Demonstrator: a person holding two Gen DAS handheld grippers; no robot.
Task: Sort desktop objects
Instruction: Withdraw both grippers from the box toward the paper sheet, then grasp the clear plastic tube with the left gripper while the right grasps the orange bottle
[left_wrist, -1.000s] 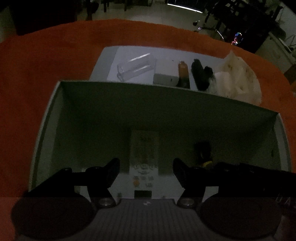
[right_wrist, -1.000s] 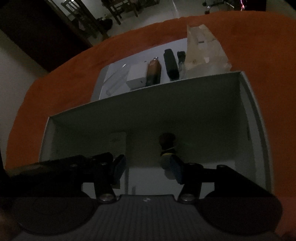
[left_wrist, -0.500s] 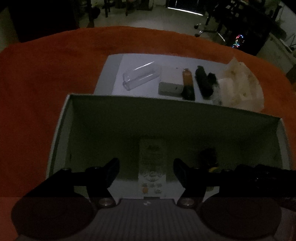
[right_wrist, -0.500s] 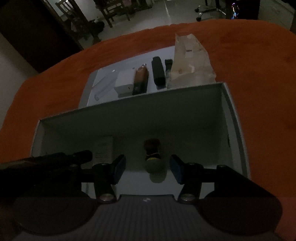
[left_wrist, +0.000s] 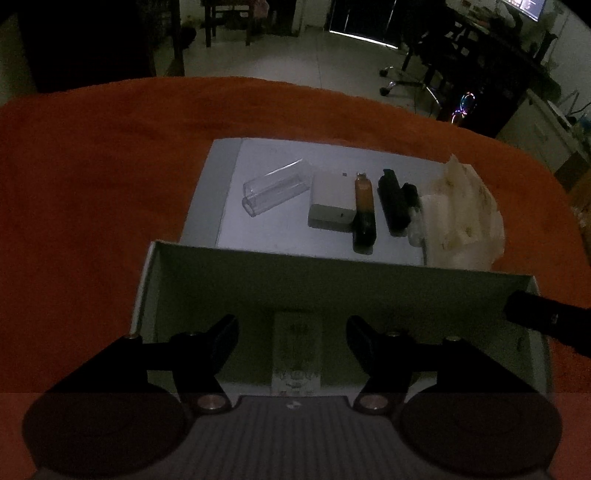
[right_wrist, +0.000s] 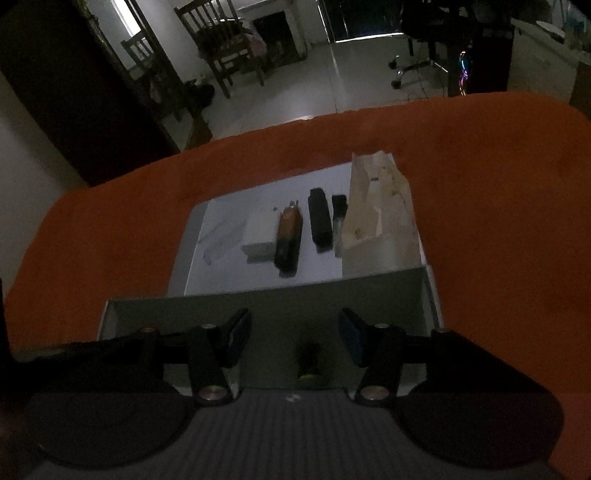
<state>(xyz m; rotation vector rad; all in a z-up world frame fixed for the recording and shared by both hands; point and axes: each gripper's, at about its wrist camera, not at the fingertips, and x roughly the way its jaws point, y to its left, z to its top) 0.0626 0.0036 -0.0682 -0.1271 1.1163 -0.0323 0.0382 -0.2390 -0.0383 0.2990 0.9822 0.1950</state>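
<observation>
both claws empty over box (left_wrist: 332, 273), left (left_wrist: 291, 343) apart, right (right_wrist: 295, 341) closing; beyond box, bottle (left_wrist: 364, 210) likely fragile, slippery: grip mid-body.

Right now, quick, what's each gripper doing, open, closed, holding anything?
Left gripper: open, holding nothing, above the flat packet in the box.
Right gripper: jaws closing, nothing gripped; the small dark bottle lies below them.

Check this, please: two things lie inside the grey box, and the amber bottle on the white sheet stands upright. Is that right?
Not quite. The amber bottle lies on its side on the white sheet, not upright; the left wrist view shows it. The grey box does hold two things: a printed packet and a small dark bottle.
</observation>
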